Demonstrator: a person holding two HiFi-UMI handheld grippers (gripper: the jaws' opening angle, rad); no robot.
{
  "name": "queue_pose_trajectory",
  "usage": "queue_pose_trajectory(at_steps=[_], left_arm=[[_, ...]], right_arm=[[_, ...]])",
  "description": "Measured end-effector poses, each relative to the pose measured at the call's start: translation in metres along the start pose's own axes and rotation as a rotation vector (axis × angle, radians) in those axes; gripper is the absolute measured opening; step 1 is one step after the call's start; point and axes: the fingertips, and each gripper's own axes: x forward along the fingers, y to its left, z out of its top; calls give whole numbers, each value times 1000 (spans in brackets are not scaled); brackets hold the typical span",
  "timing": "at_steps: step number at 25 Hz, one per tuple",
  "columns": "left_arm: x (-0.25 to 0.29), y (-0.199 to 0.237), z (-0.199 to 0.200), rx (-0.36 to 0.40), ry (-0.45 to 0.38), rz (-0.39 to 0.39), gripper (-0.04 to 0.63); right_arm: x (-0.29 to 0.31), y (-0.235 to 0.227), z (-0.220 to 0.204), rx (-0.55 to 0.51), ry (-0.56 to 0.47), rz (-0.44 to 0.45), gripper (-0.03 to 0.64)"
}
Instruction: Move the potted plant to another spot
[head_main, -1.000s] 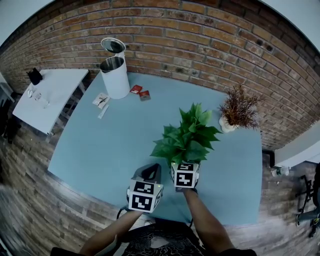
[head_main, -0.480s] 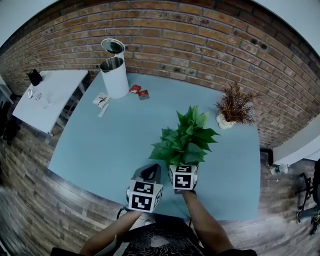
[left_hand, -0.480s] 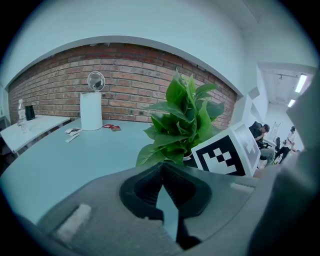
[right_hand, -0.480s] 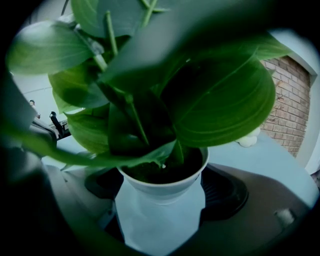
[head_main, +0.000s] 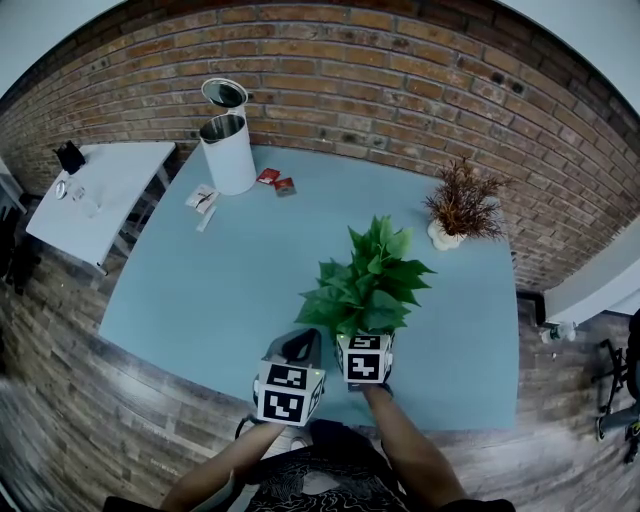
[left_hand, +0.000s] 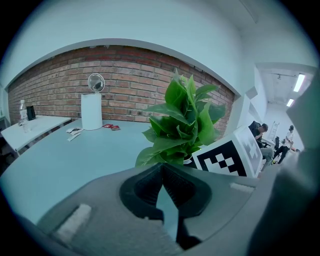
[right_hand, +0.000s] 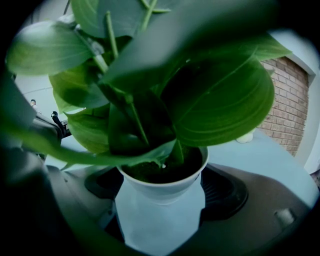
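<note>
The right tool (right_hand: 162, 192) is clamped on the potted plant (head_main: 368, 280), one jaw on each side of its white pot (right_hand: 160, 215). That grip low on the pot probably serves to keep the leafy top upright for carrying. The plant is over the near edge of the counter (head_main: 200, 290), right of its middle, with its leaves rising straight above the tool and the pot set deep between the jaws. The left tool (left_hand: 162, 172) has its jaws together on nothing. It hangs just left of the plant, apparently kept out of the way.
</note>
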Motion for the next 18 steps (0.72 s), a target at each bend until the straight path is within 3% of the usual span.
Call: queue_pose_trajectory(at_steps=[18], left_arm=[[-23,-7,-11,-3,2,-9,0]], right_arm=[[-31,12,-16,-1,0,-17,477]])
